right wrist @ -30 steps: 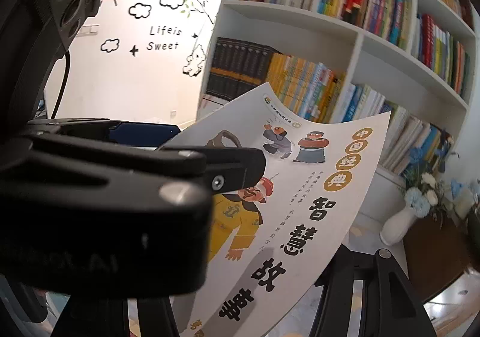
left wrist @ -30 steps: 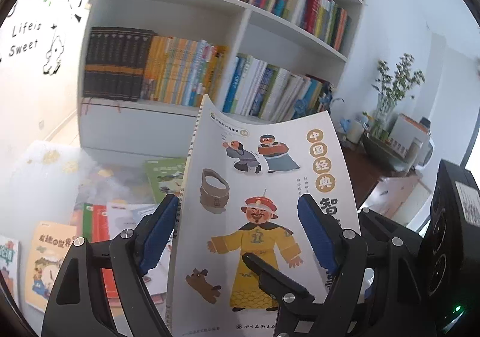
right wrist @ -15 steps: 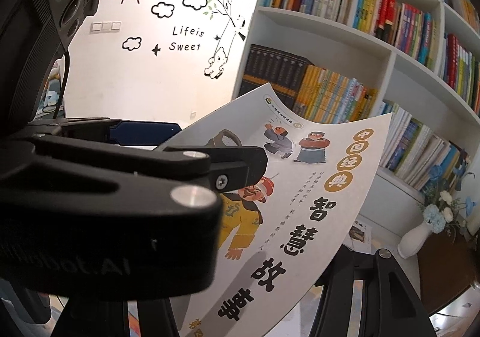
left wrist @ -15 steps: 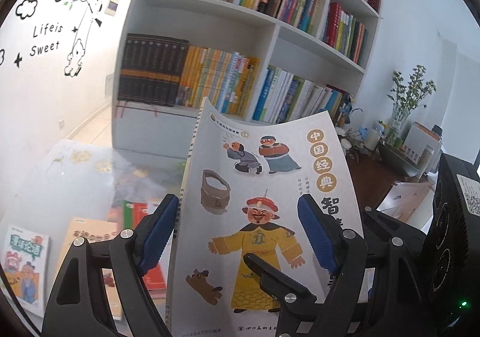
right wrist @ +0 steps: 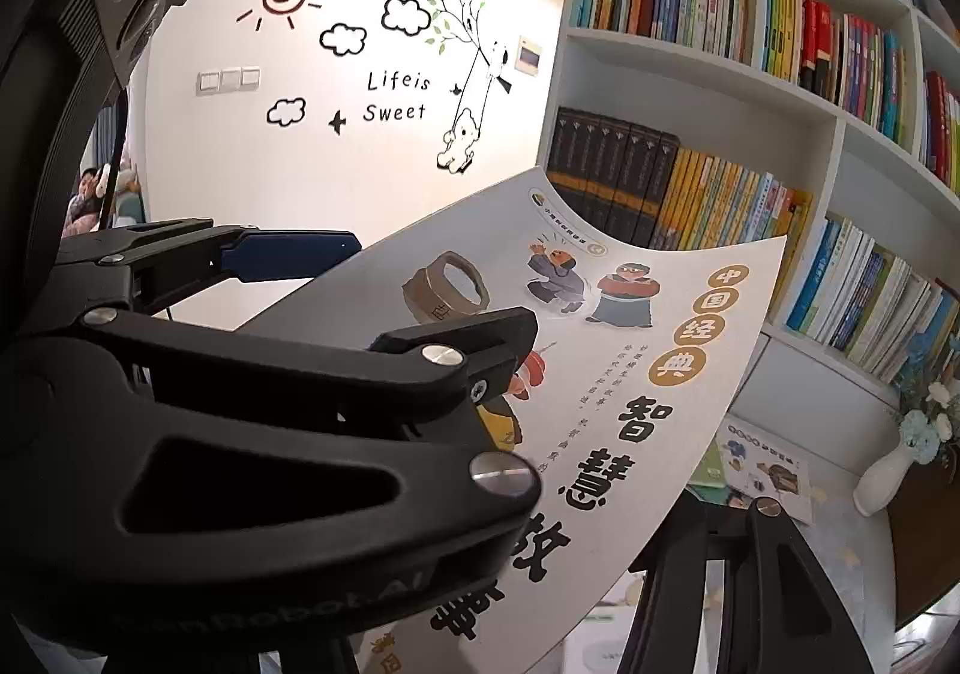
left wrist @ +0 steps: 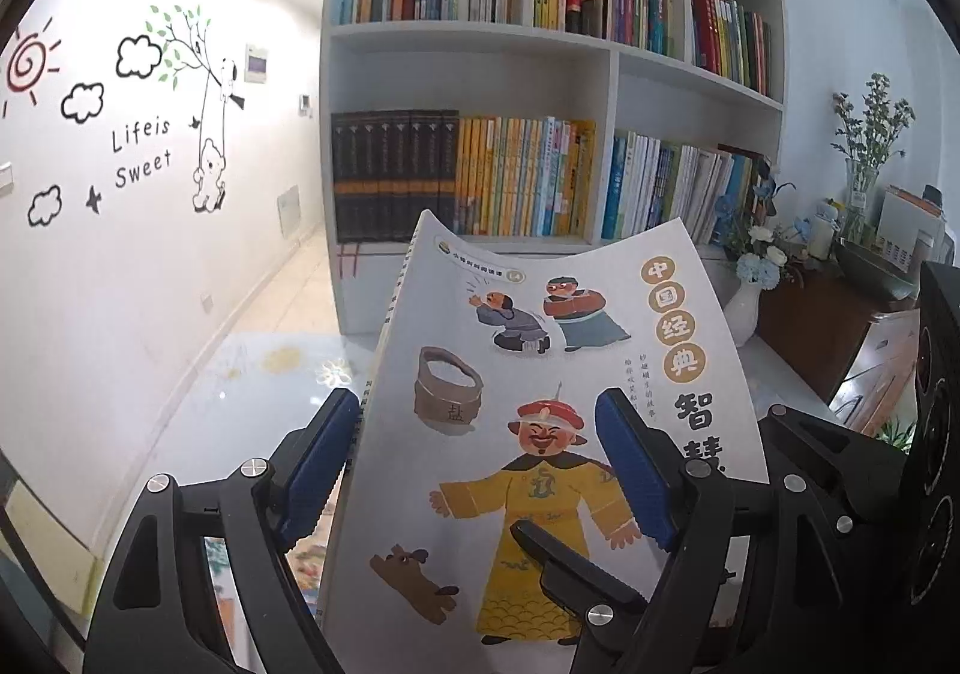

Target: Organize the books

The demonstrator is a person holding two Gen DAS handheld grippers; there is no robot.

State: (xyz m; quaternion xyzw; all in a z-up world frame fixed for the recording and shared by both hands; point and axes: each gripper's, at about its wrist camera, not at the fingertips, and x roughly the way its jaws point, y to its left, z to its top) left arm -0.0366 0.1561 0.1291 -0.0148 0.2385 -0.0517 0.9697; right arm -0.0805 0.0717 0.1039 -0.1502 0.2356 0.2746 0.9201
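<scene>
Our left hand-held gripper [left wrist: 480,470] points forward and slightly up toward the bookshelf [left wrist: 612,56], its blue-padded fingers [left wrist: 315,464] spread apart. The picture book [left wrist: 540,404] stands between them: its spine edge lies just beside the left pad, while the right pad stands in front of the cover, and we cannot tell whether either touches.

Our right hand-held gripper [left wrist: 576,578] comes in from the right and low, crossing in front of the left one's right finger. Its black finger [right wrist: 462,350] lies flat on the cover over the yellow-robed figure. The other finger is behind the book, so it appears clamped on the lower part of the book.

The book is held upright in the air above the counter [left wrist: 240,404], cover toward us, its top edge bowed and curling back. Behind it are the filled shelves, a white vase of flowers [left wrist: 744,308] at the right, and more books [right wrist: 762,470] lying flat on the counter.
</scene>
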